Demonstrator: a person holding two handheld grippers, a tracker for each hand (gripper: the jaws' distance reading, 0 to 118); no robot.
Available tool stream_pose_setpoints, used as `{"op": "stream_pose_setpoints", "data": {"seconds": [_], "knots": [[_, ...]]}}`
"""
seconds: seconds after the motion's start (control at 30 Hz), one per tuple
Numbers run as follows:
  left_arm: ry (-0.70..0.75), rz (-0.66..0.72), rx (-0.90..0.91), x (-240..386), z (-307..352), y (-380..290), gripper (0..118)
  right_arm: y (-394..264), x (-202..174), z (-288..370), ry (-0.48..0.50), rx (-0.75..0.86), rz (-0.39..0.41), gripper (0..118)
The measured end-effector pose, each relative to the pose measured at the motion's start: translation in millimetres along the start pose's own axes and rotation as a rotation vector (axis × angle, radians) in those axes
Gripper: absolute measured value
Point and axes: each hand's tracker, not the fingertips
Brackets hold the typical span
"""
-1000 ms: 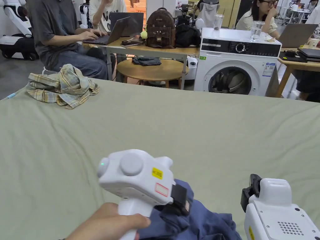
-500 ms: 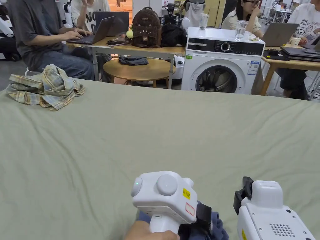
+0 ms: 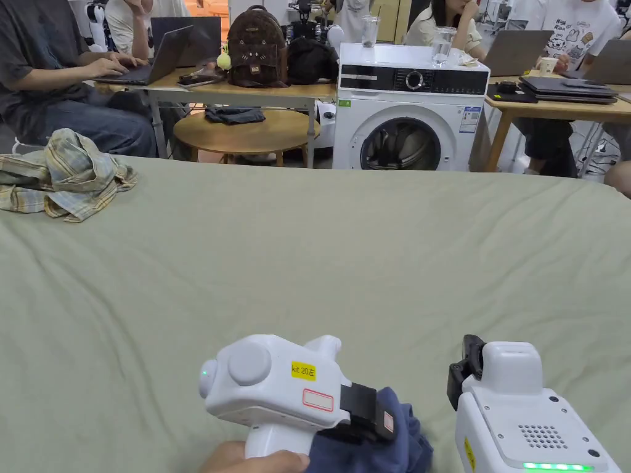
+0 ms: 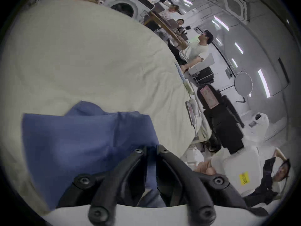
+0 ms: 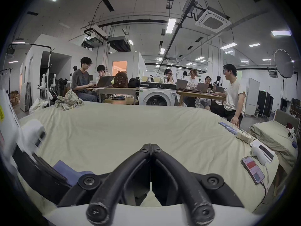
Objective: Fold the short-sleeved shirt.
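Observation:
The blue short-sleeved shirt (image 3: 370, 452) lies bunched at the near edge of the green bed sheet (image 3: 308, 258). My left gripper (image 3: 385, 422) is shut on a fold of it, held by a hand at the bottom of the head view. In the left gripper view the blue shirt (image 4: 78, 139) spreads to the left, and its cloth runs between the two jaws of the left gripper (image 4: 151, 149). My right gripper (image 3: 459, 369) hovers just to the right of the shirt. In its own view the right gripper (image 5: 150, 145) has its jaws pressed together with nothing in them, and a corner of the blue shirt (image 5: 65, 169) shows at lower left.
A crumpled plaid shirt (image 3: 61, 175) sits at the bed's far left. A phone (image 5: 253, 170) and small items lie along the bed's right edge. Beyond the bed stand a washing machine (image 3: 407, 117), tables with laptops, and several seated people.
The head camera has panned right. Since half a second ago my left gripper has shifted left and turned, still holding the blue shirt. The right gripper has hardly moved.

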Motion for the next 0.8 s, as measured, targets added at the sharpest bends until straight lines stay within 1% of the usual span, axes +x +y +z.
{"op": "stream_pose_setpoints", "data": {"seconds": [0.13, 0.17, 0.27, 0.4, 0.57, 0.7, 0.8], "knots": [[-0.065, 0.052, -0.006, -14, -45, 7, 4, 0, 3, 1, -0.006, 0.001, -0.005, 0], [-0.049, 0.056, -0.008, -18, -58, 8, 3, 0, 4, 1, -0.008, -0.001, -0.007, 0], [0.062, 0.058, -0.043, -28, -83, 6, 0, 0, 7, 1, -0.014, -0.003, -0.012, 0], [0.037, 0.064, -0.026, -19, -85, -6, 0, 1, 10, 1, -0.019, -0.003, -0.010, 0], [0.043, 0.036, -0.005, -9, -59, -3, 0, 3, 10, -2, -0.021, -0.002, -0.004, 0], [0.081, -0.055, 0.142, -4, -12, 2, 0, 4, 6, -8, -0.022, -0.001, -0.004, 0], [0.188, -0.121, 0.296, -7, 32, 0, 0, 6, 0, -14, -0.016, 0.005, -0.003, 0]]}}
